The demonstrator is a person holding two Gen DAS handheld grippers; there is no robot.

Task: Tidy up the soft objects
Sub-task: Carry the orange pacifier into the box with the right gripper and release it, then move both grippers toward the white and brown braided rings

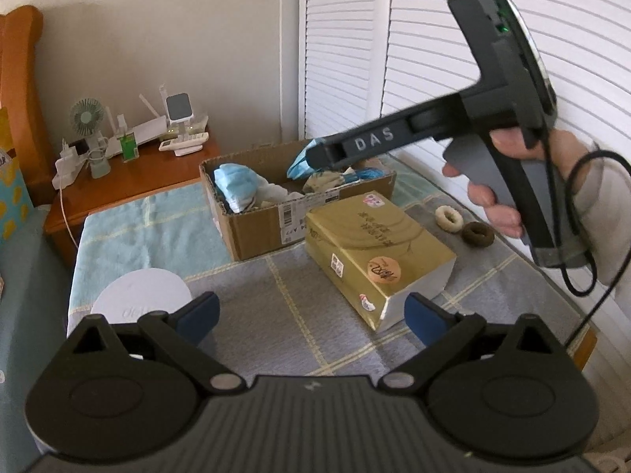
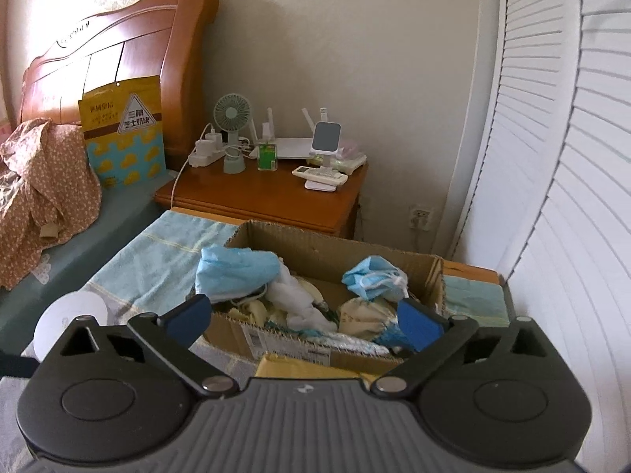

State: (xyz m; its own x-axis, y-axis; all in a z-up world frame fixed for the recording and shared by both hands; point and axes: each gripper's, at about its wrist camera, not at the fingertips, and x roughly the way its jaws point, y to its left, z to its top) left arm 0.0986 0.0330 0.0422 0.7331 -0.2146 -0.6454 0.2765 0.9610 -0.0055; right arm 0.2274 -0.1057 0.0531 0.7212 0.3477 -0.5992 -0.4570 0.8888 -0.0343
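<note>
Nearest the lens in the left wrist view, the left tongs (image 1: 311, 317) stand spread with nothing between their blue pads, hovering low over the checked cloth of the tabletop (image 1: 276, 295), most likely kept in reserve while the other hand works. At about one o'clock from them lies a gold box (image 1: 378, 252), and past it, near twelve o'clock, sits the cardboard box (image 1: 252, 220) that serves as the collecting bin. The right tongs (image 2: 303, 317) reach over that box from the three o'clock side, gripped by a hand (image 1: 508, 193); in their own view the jaws are wide apart, with no item pressed between the pads. A crumpled blue face mask (image 2: 372, 280) lies in the box just beyond the right-hand pad, free of it, so my reading is that it has been dropped in. More soft items fill the box: a blue bundle (image 2: 232, 274) at its eleven o'clock corner and white cloth (image 2: 299, 303) in the middle. Two fuzzy rings, one cream (image 1: 449, 218) and one brown (image 1: 478, 234), remain on the tabletop at roughly two o'clock from the left tongs, well apart from the box. Judging by the task, those rings are what is left to gather, and they sit nearer the right hand's side.
</note>
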